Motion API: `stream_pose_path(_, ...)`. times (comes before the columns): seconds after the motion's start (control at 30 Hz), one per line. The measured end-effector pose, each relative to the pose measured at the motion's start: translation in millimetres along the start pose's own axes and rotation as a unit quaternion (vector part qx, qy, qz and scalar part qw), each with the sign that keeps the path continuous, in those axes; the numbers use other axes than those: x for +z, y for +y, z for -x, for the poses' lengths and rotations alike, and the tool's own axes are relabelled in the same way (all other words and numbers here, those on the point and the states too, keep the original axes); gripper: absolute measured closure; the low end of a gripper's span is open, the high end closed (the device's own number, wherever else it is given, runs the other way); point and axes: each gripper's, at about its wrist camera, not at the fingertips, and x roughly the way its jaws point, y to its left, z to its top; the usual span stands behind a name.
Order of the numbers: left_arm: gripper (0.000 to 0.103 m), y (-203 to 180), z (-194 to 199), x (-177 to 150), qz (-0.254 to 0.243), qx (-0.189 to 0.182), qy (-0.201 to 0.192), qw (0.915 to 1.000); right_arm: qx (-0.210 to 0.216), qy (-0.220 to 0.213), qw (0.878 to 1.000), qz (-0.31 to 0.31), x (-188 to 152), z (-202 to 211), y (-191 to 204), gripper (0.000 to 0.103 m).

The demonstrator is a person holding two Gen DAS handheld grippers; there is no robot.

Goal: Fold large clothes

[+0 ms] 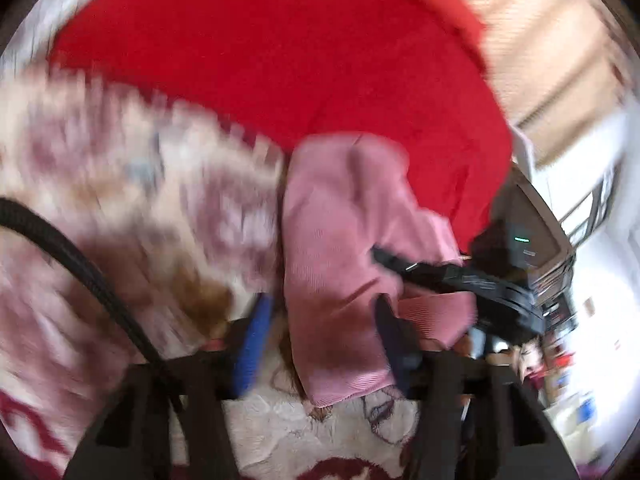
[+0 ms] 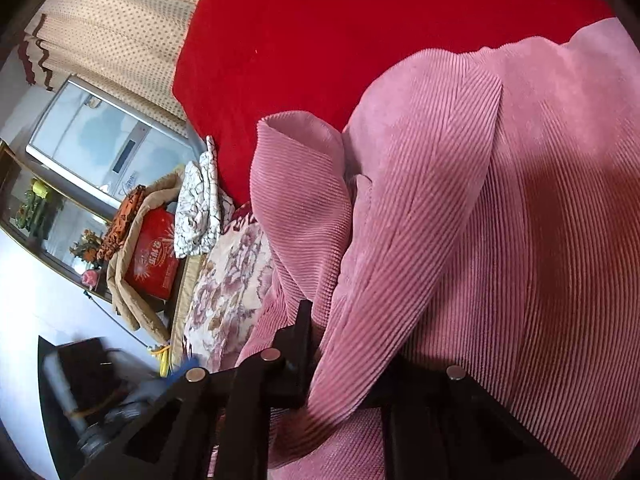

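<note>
Jaws of my right gripper (image 2: 320, 344) pinched a fold of the pink ribbed corduroy garment (image 2: 460, 220); my left gripper (image 1: 320, 320) stood part spread around its edge. It lay bunched on the red bedspread (image 2: 340, 40), folding barely begun. A floral blanket (image 1: 100, 184) crowded alongside.

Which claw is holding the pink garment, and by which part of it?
The right claw is shut on a raised fold of the pink garment. The left claw has cloth between its fingers, but a grip cannot be told.
</note>
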Motion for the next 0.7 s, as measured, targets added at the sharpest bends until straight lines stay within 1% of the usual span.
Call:
stream_pose_path(0.03,0.071,4,-15,-1,0.021,-0.022,0.02,0.9993,0.0,-0.009,1.0,0.005,-1,4,1,0.091)
stream_pose_path(0.07,0.072,2,-20,-3,0.027,-0.035,0.024,0.9988,-0.004,-0.015,1.0,0.009,-2,6,5,0.091)
stream_pose_path(0.1,0.073,-3,-24,-5,0.021,-0.038,0.021,0.9989,-0.008,-0.025,1.0,0.012,-4,10,9,0.092)
stream_pose_path(0.17,0.074,-24,-23,-6,-0.02,-0.03,0.011,0.9993,0.001,-0.045,0.999,0.013,-5,23,14,0.092)
stream_pose_path(0.23,0.074,-45,-20,-8,-0.049,-0.039,-0.002,0.998,0.01,-0.063,0.998,0.013,-3,37,23,0.092)
stream_pose_path(0.3,0.074,-71,-18,-9,-0.085,-0.044,-0.013,0.9954,0.001,-0.082,0.996,0.032,-4,59,34,0.092)
stream_pose_path(0.4,0.074,-123,-16,-16,-0.154,-0.067,-0.036,0.9852,-0.006,-0.127,0.99,0.064,-5,109,53,0.092)
stream_pose_path(0.47,0.073,-156,-19,-23,-0.191,-0.089,-0.045,0.9765,-0.013,-0.168,0.983,0.077,-6,150,57,0.092)
stream_pose_path(0.5,0.073,-169,-24,-27,-0.207,-0.097,-0.046,0.9723,-0.024,-0.188,0.978,0.084,-7,170,57,0.092)
stream_pose_path(0.53,0.072,-178,-31,-30,-0.221,-0.099,-0.045,0.9692,-0.039,-0.205,0.974,0.088,-8,186,54,0.092)
stream_pose_path(0.57,0.069,-186,-43,-33,-0.232,-0.096,-0.038,0.9672,-0.055,-0.215,0.971,0.088,-10,196,48,0.092)
stream_pose_path(0.6,0.067,-189,-53,-35,-0.239,-0.089,-0.025,0.9667,-0.075,-0.219,0.969,0.08,-11,202,37,0.092)
stream_pose_path(0.63,0.065,-190,-64,-35,-0.24,-0.079,-0.011,0.9676,-0.093,-0.216,0.97,0.058,-11,203,19,0.093)
stream_pose_path(0.67,0.065,-188,-70,-33,-0.236,-0.072,-0.002,0.9692,-0.102,-0.201,0.974,0.026,-10,198,-4,0.093)
stream_pose_path(0.7,0.065,-183,-68,-28,-0.226,-0.083,0.0,0.9706,-0.106,-0.176,0.979,-0.012,-10,188,-29,0.093)
